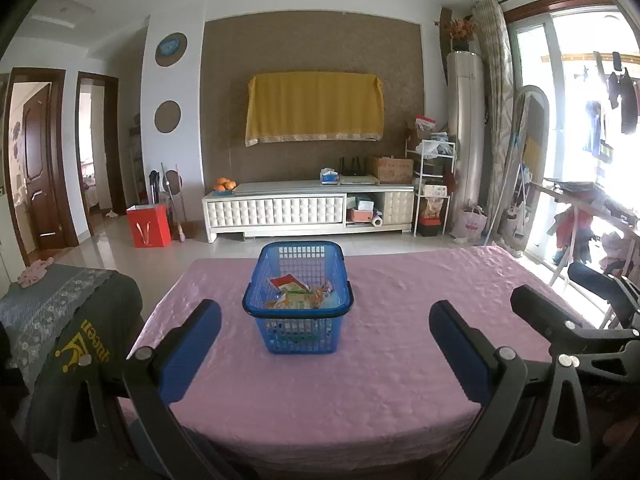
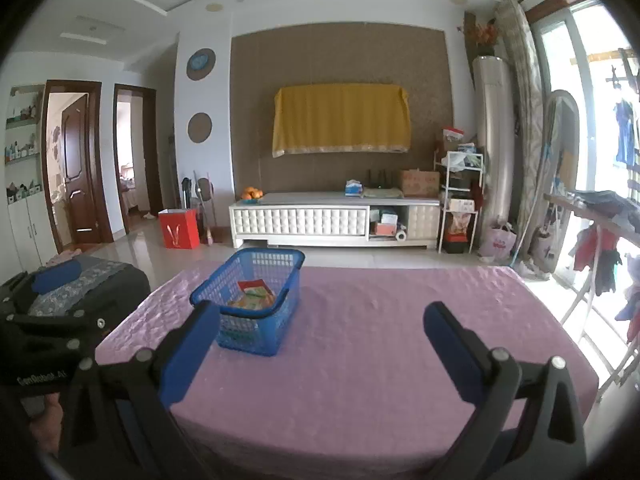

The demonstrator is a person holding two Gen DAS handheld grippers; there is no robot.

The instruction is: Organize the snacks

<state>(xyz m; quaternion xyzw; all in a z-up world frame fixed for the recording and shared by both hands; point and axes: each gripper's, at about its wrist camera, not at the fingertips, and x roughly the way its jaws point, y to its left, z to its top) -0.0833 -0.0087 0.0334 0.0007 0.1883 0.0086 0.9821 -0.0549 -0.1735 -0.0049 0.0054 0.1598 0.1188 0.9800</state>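
Spread jaws short of basket

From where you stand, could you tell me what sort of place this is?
Most likely a home living room: a white tufted media cabinet beneath a yellow cloth-covered screen, a tall standing air conditioner, and laundry drying by the balcony window.

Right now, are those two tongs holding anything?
Left tongs: open, holding nothing, aimed at the blue basket.
Right tongs: open, holding nothing.

Home living room: TV cabinet, doorways, drying laundry.
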